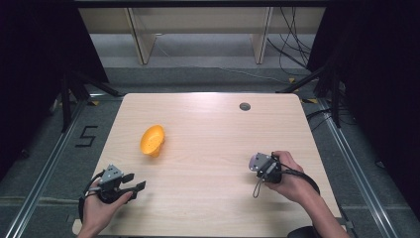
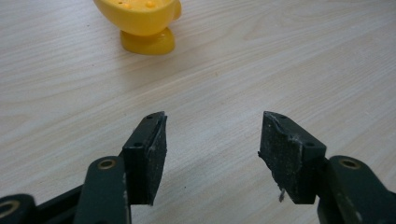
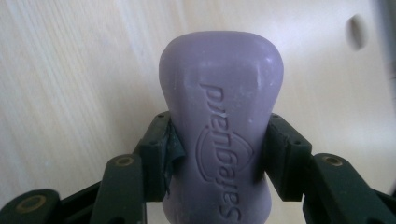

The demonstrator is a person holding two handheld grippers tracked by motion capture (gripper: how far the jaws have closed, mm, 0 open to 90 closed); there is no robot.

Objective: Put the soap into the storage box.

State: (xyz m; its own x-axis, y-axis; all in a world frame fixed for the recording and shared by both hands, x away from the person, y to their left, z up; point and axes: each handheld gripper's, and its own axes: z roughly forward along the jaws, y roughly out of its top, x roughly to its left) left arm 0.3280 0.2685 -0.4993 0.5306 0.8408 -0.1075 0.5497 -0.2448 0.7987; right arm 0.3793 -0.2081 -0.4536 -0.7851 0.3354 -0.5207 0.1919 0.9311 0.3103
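The right gripper (image 3: 215, 154) is clamped on the purple embossed soap bar (image 3: 219, 116), the left gripper (image 2: 212, 154) has its jaws apart and empty, and the yellow plastic footed soap dish (image 1: 152, 140) has, I judge, not yet received the bar.

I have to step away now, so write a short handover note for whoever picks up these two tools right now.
Right tool: shut on the purple soap bar, which reads "Safeguard"; held at the table's right side.
Left tool: open, holding nothing, low over the table near its left front edge.
Yellow soap dish: on the table's left half, ahead of the left tool, with nothing in it as far as shows.
Done: soap picked up.
Left: probably carry the soap across and set it in the dish; the left tool may be needed to steady the dish.
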